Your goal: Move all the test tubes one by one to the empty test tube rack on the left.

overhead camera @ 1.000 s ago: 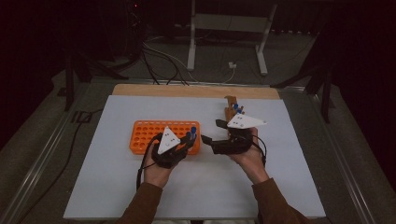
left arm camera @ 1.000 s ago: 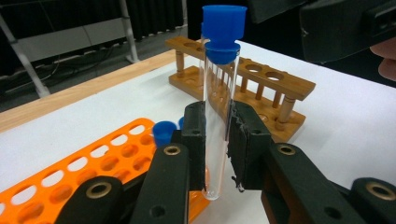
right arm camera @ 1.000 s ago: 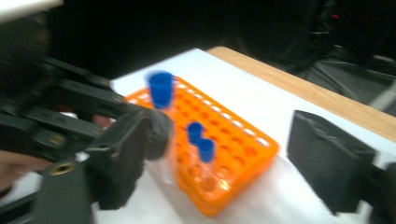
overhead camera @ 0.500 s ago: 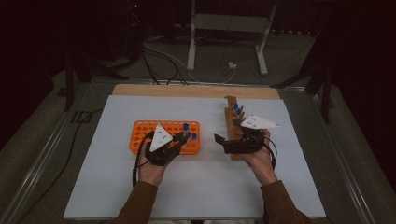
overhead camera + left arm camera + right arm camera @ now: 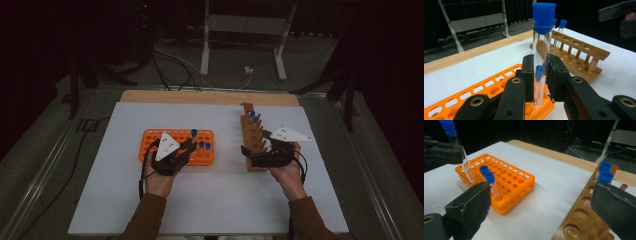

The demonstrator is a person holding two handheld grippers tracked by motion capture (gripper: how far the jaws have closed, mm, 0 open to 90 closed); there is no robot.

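My left gripper [image 5: 189,146] is shut on a clear test tube [image 5: 540,62] with a blue cap and holds it upright over the right part of the orange rack [image 5: 150,145]. Two more blue-capped tubes [image 5: 489,180] stand in that rack. The wooden rack [image 5: 248,135] lies to the right with blue-capped tubes [image 5: 605,171] at its far end. My right gripper [image 5: 245,156] is at the wooden rack's near end, pointing left. Its jaws have just been opening and stand wide, with no pad touching anything.
White paper [image 5: 225,200] covers the table, and a wooden strip [image 5: 200,97] runs along its far edge. Cables and a metal stand [image 5: 240,30] are on the dark floor beyond. Both of the person's forearms come in from the near edge.
The right gripper moved right and toward the near end of the wooden rack, uncovering the rack and its tubes, and its jaws spread wider. The left gripper kept its place with the tube.
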